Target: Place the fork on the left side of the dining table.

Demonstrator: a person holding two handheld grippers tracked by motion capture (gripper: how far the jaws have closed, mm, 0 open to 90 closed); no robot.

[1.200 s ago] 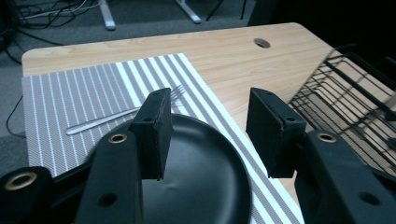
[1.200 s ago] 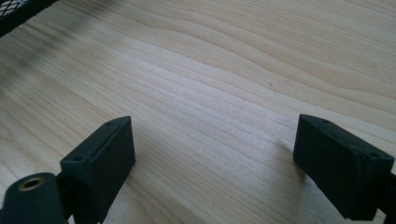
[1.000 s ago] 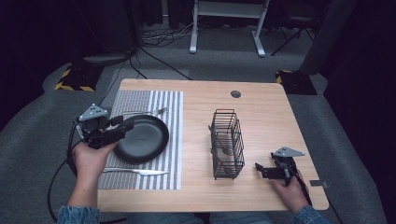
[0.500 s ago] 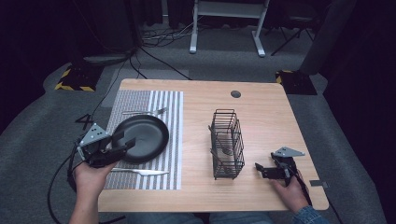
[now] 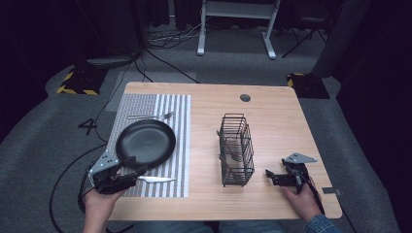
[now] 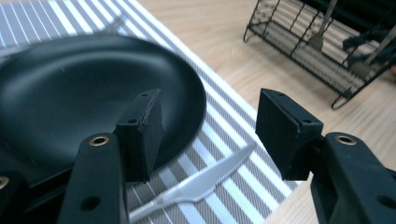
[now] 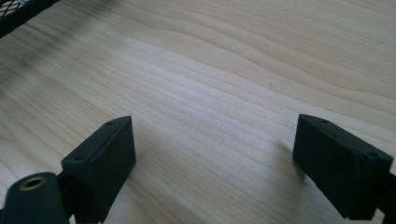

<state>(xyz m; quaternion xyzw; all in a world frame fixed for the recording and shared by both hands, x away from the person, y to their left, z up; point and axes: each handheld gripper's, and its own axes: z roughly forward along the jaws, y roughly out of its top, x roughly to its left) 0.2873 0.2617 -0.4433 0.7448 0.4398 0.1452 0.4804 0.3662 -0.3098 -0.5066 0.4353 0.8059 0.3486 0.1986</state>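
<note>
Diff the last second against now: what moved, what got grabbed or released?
The left tongs pulled back from over the black plate toward the person and the near-left table corner, now open beside the white knife; nothing grabbed or released. Unchanged: plate, knife, fork on the striped mat, wire basket, and the right tongs, open on the table.

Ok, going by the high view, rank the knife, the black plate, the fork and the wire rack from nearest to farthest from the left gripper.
From the left gripper:
1. Knife, just beside the jaws on the striped mat.
2. Black plate, right behind the gripper.
3. Fork, beyond the plate at the mat's far end.
4. Wire rack, across the table toward the right.
</note>
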